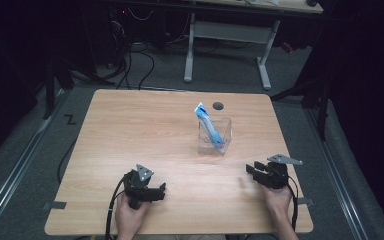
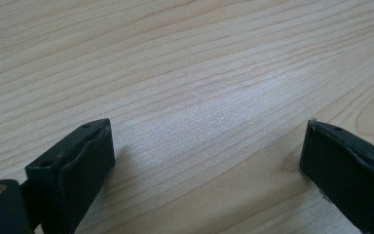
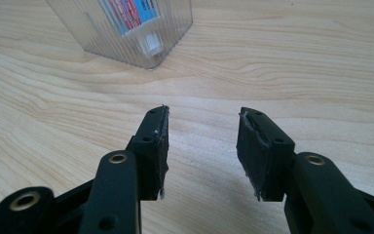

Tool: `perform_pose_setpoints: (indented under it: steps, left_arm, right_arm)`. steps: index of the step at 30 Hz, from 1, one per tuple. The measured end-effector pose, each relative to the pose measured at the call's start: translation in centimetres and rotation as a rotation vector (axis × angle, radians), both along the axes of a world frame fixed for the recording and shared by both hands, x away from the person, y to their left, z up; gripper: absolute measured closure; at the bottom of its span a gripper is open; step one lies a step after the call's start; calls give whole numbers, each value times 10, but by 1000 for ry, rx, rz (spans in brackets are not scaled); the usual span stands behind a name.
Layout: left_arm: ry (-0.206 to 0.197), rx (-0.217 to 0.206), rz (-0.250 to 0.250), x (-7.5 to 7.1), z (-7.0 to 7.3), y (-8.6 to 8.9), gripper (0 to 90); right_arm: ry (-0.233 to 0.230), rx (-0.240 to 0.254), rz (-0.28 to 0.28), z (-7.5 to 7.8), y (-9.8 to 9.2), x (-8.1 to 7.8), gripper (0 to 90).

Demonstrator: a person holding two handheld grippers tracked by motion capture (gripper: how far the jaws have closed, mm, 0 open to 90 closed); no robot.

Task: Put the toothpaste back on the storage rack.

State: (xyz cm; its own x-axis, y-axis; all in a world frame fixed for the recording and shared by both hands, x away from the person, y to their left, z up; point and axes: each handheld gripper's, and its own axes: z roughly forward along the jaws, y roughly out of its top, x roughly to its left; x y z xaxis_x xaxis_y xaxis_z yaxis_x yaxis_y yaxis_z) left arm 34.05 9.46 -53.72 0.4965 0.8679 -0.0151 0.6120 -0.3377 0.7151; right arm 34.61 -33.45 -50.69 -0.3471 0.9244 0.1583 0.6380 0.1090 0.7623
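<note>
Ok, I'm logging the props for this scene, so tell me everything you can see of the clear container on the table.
The clear container is a square-sided, open-topped holder, seemingly ribbed transparent plastic. It stands upright on the wooden table, right of centre, apart from both grippers. A blue and white tube leans inside it, cap down near the bottom, its flat end sticking out above the rim toward the far left. The right gripper view shows its lower corner and the tube's white cap through the wall.

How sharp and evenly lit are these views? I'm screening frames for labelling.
High view: table bright, surroundings nearly black, right gripper slightly smeared. Left gripper view: jaws soft, pale sheen on the wood. Right gripper view: clear box crisp, cropped at top.
</note>
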Motion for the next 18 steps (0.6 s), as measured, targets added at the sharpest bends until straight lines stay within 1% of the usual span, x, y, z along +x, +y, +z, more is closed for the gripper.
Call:
perform_pose_setpoints:
  steps: [7, 12, 18]
  left_arm:
    - [0, 0, 0, 0, 0, 0, 59]
    - [0, 0, 0, 0, 0, 0, 59]
    - [0, 0, 0, 0, 0, 0, 59]
  right_arm:
    - [9, -12, -1, -8, 3, 2, 533]
    - [23, -18, -10, -12, 5, 2, 521]
    - [23, -26, -16, -16, 6, 2, 511]
